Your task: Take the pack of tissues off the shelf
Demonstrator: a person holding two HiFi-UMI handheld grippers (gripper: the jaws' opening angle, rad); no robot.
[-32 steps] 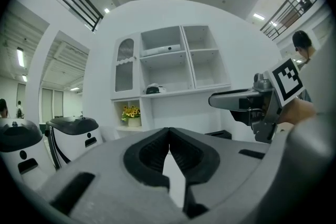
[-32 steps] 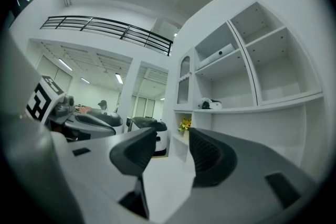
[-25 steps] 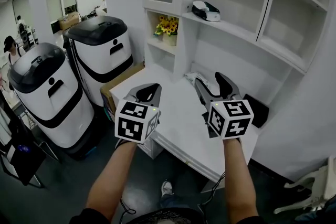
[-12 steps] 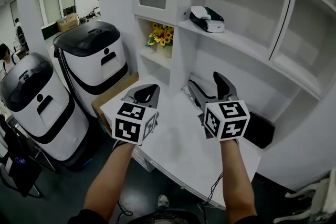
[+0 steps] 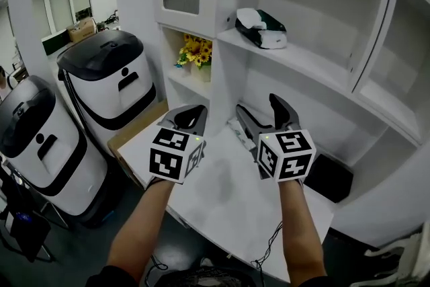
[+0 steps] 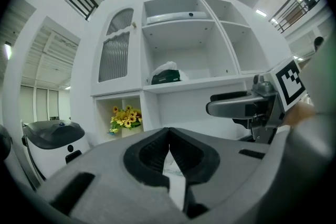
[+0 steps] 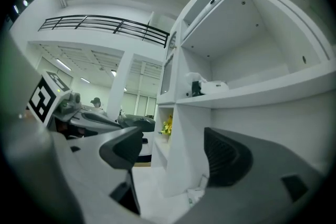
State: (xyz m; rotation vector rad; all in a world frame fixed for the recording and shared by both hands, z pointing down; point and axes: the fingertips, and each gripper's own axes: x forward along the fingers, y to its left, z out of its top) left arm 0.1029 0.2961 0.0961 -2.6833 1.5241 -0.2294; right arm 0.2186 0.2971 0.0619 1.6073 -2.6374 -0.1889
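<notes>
Likely tissue pack [image 5: 261,28] on upper shelf [image 5: 316,65]

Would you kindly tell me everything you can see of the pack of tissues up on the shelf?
The pack of tissues looks like a soft, crinkled plastic wrapper, mostly white with a dark green part, and lumpy rather than boxy. Any print on it is too small to read. It lies on the white shelf of the open middle compartment, near the shelf's left end and close to its front edge. Only the shelf touches it, and nothing leans on it or covers it.
</notes>
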